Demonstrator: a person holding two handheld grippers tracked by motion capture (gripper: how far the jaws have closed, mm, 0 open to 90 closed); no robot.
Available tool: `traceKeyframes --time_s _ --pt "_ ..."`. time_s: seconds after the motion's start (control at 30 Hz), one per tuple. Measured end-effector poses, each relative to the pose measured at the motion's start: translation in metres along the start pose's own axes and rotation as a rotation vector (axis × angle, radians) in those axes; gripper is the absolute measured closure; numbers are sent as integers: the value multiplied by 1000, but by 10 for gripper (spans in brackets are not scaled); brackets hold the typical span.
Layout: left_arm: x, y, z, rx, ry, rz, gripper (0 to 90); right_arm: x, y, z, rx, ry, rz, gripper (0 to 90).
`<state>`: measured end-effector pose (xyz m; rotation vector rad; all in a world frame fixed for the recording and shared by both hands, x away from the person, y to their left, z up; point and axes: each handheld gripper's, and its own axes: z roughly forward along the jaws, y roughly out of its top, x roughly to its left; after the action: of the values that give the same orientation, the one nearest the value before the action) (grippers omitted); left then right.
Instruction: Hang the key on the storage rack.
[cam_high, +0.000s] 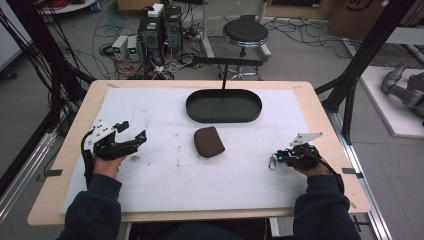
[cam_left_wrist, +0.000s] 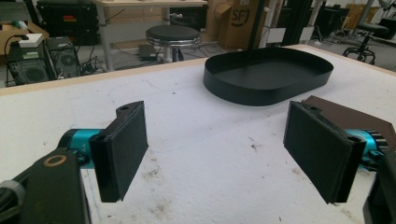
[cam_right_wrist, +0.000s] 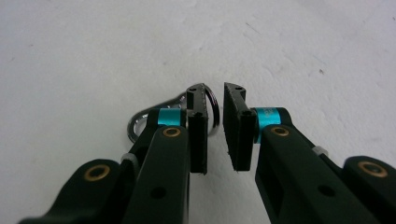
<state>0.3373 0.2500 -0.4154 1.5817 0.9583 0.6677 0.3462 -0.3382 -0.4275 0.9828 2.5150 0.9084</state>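
The black oval tray (cam_high: 223, 106) sits at the far middle of the table, low-walled and with nothing in it; the left gripper view shows its bare dark floor (cam_left_wrist: 268, 74). Just in front of it, toward the person, a brown pouch (cam_high: 208, 141) lies flat on the white mat (cam_high: 165, 180), near the tray but not touching.

The right gripper (cam_high: 274, 161) rests low at the right side of the mat, well apart from tray and pouch. In the right gripper view its 2 jaws stand nearly together with a narrow gap left between the pads, and a metal key ring with a clip (cam_right_wrist: 154, 116) lies on the mat at their tips (the ring curves around the left pad's front edge, the clip trailing off behind that jaw). Whether the pads actually pinch the ring I cannot tell. In the high view the same silvery clip (cam_high: 272, 162) shows at the gripper's tip.

The left gripper (cam_high: 131, 136) hovers at the left side of the mat, its jaws spread wide with nothing between them.

The mat is scuffed with small dark marks and covers most of a pale wooden table (cam_high: 45, 210). Beyond it are a round black stool (cam_high: 245, 32), computer towers (cam_high: 160, 30) and tangled cables on a grey floor.
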Motion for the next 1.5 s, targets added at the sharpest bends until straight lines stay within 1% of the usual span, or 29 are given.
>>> traceKeyframes --time_s 0.1,0.13,0.23,0.37,0.4,0.47,0.53,0.67,0.73,0.83,1.0,1.1,1.2,1.27,1.4,1.43,1.47,1.5 --pt "0 0 0 0 1 -1 217 -1 -3 -2 27 16 -19 843" --pt "0 0 0 2 -1 0 217 -1 -4 -2 34 16 -15 844" --pt "0 0 0 2 -4 0 219 0 -4 1 46 35 -31 846" --pt "0 0 0 2 -2 -2 220 1 -3 4 52 49 -50 889" --pt "0 0 0 4 -3 0 220 2 -2 4 44 39 -61 893" --pt "0 0 0 3 -4 1 222 1 -1 1 20 27 -50 896" --pt "0 0 1 4 -4 2 223 0 1 -3 -25 6 -41 898" --pt "-1 0 1 5 0 0 224 -1 7 -10 -108 -15 -35 900" --pt "-1 0 1 7 -3 5 227 -1 11 -13 -137 -27 -33 900" --pt "-2 -1 1 5 -4 2 227 -2 19 -14 -180 -45 -35 900" --pt "-2 -2 2 12 -6 6 228 -2 38 -18 -264 -76 -47 900" --pt "-2 -2 2 6 -11 3 228 -8 54 -18 -304 -90 -46 900" --pt "-1 -1 2 -2 -17 4 228 -16 72 -15 -328 -98 -46 900" --pt "0 -1 2 -1 -21 9 228 -22 85 -13 -340 -92 -45 900" --pt "-1 -1 2 -2 -21 11 228 -33 112 -9 -352 -102 -60 900" --pt "-1 -1 2 -2 -21 11 228 -33 112 -9 -352 -102 -60 900" --pt "-1 -1 2 -3 -21 11 228 -40 126 -7 -353 -109 -67 900" --pt "-1 -2 2 -4 -21 10 228 -44 134 -6 -358 -108 -69 900"
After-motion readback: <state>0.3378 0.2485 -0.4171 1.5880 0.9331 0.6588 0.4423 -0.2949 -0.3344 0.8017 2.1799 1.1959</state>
